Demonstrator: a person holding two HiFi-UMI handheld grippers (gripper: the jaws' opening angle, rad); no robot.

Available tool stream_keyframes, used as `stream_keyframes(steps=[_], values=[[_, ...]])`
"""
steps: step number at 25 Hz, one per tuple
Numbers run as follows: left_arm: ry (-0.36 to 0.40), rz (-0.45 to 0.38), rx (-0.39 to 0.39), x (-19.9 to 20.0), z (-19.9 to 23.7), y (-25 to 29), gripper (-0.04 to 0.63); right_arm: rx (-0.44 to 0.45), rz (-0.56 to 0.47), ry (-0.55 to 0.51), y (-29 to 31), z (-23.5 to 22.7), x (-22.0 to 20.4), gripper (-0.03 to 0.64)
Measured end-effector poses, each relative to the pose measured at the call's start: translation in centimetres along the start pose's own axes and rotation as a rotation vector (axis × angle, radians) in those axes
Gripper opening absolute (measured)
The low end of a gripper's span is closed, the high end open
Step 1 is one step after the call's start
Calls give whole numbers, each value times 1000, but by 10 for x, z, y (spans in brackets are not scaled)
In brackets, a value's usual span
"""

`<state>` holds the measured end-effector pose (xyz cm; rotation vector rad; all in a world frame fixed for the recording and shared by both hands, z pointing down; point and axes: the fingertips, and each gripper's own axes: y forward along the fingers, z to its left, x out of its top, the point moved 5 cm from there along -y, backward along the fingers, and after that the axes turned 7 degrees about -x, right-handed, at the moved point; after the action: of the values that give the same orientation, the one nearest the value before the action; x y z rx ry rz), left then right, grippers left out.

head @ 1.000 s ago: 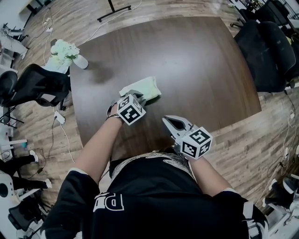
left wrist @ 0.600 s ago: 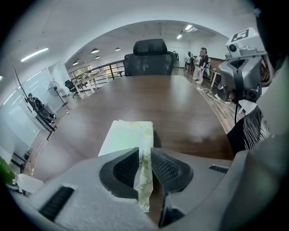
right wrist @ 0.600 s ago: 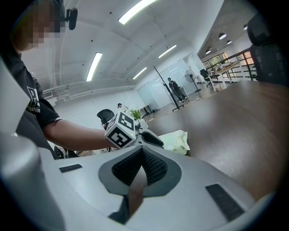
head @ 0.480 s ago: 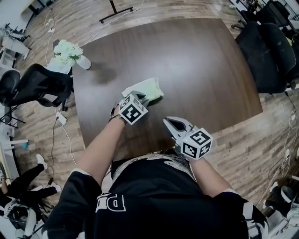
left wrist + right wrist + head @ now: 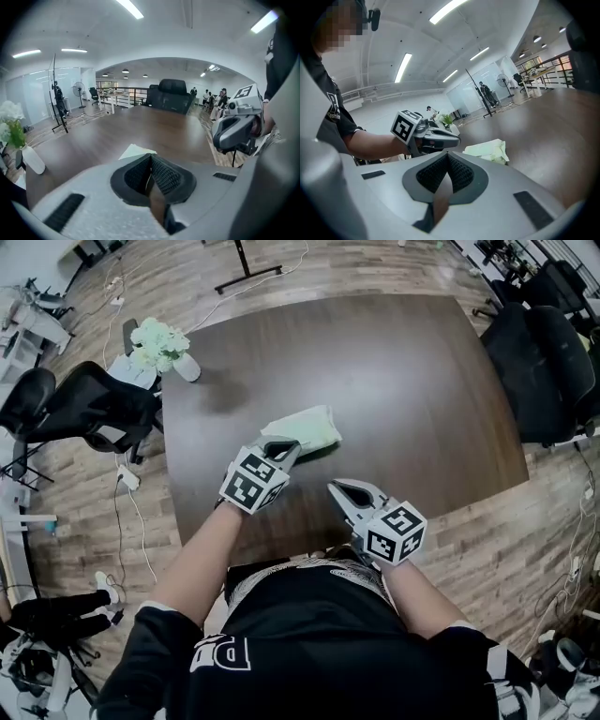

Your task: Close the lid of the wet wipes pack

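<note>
The wet wipes pack (image 5: 306, 430), pale green and flat, lies on the dark wooden table (image 5: 403, 381); I cannot tell how its lid stands. My left gripper (image 5: 282, 447) hovers just above the pack's near edge. Its jaws have just been closing and now meet with nothing between them. In the left gripper view (image 5: 151, 157) a corner of the pack (image 5: 136, 151) shows beyond the tips. My right gripper (image 5: 348, 491) hangs shut and empty over the table's near edge, to the right of the pack. In the right gripper view (image 5: 446, 157) the pack (image 5: 488, 149) and the left gripper (image 5: 438, 136) lie ahead.
A vase of white flowers (image 5: 165, 345) stands at the table's far left corner. Black office chairs stand to the left (image 5: 89, 411) and right (image 5: 548, 352) of the table. Cables trail over the wood floor on the left.
My left gripper has lifted off the pack's near left edge, drawn back toward me, and shut. The right gripper has barely shifted.
</note>
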<state>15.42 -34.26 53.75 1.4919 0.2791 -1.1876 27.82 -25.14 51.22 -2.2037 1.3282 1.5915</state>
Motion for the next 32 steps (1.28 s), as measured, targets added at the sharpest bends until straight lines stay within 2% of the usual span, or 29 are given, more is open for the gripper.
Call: stream_keyframes(steps=[5,10,13,19,24,32], values=[[-31,-106,19,4,-10,-49,18,-10,1,-23,8,23,-2,5],[-72,-177,22,-14,-18,-110,18,-48,-32,-51,17,67,-5,4],[-52,-215,5,-31,-28,-153,18,-76,-47,-66,20,97,-11,4],[-14,-239,-51,-76,-57,-227,18,-167,-107,-74,19,162,-26,3],[-17,-253,-116,-110,-77,-259,18,-232,-146,-57,13,210,-49,3],[-38,-297,-188,-124,-92,-294,18,-332,-203,-41,-10,257,-63,3]])
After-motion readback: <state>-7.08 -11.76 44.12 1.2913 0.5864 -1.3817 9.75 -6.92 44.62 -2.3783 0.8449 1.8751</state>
